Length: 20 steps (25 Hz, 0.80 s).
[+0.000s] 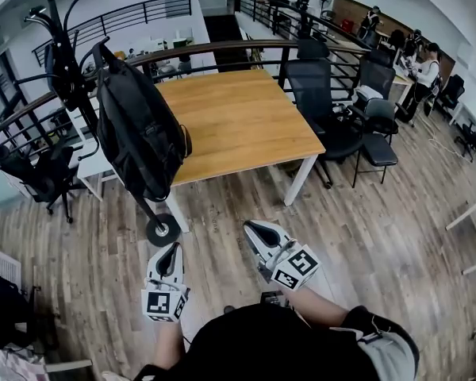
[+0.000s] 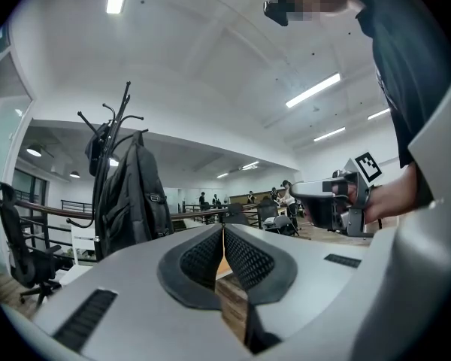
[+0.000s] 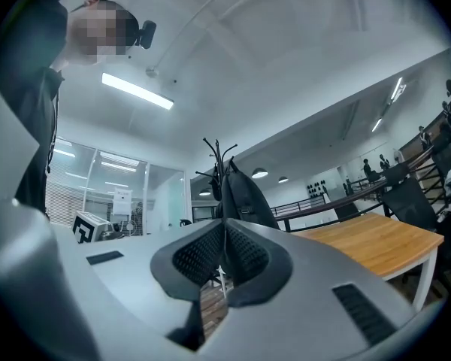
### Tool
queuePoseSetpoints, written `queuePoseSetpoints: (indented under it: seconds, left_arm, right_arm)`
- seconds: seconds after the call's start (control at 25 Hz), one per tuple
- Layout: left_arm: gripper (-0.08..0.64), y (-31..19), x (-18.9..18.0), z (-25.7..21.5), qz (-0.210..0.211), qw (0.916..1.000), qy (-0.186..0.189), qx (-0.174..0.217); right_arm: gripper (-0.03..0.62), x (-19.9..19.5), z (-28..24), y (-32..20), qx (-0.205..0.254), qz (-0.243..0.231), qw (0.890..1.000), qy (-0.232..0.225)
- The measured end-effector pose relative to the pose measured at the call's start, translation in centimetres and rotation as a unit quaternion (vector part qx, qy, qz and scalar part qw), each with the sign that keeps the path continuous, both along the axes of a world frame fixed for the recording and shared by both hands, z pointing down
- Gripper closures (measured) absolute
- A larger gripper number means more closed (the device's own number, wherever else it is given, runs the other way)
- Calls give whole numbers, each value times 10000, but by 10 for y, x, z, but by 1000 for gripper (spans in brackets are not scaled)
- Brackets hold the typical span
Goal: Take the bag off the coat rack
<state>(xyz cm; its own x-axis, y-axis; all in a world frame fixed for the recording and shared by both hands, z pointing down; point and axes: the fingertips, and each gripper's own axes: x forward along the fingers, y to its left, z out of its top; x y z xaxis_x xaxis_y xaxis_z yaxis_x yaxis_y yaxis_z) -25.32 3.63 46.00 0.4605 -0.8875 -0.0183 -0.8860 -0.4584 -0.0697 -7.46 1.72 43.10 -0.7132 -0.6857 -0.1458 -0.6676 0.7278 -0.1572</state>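
A person is holding the left tongs and the right tongs out level over the wooden floor. Both pairs are pressed together with nothing between them, as each gripper view shows. The bag is not yet within reach.

Just ahead, the round foot of the coat rack is resting on the floor beside a desk leg. The black bag is hanging from the rack's dark hooks, well clear of the floor, its lower end drooping toward the near corner of the desk. It is a backpack of matte dark fabric with padded panels, seams and a small buckle showing on its side. It is bulging in the middle and narrowing to its top loop.

It is likely soft and slack, sagging once freed, and looks full enough to have some weight. The loop or strap at the top looks like the place to clamp, lifting up so it clears the hook, with the other tongs steadying the body.

Farther off, black office chairs are standing along the desk, and a curved railing is running behind.
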Motion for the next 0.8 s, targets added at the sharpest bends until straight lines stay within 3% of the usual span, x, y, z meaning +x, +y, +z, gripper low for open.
queuePoseSetpoints:
  seconds: [0.24,0.56,0.8]
  left_arm:
    - [543,-33,-3,14,104,9998,69,-140]
    - [543,-64,20,31,349,9990,47,-285]
    - [543,-100,16,31,110,9991,254,-316]
  right_arm:
    - [552,3,15,-22,-134,142,9998,31]
    - [552,29,37,-45,-431,412,9982,11]
    - [552,37,47,-83,-495,299,9983,-42]
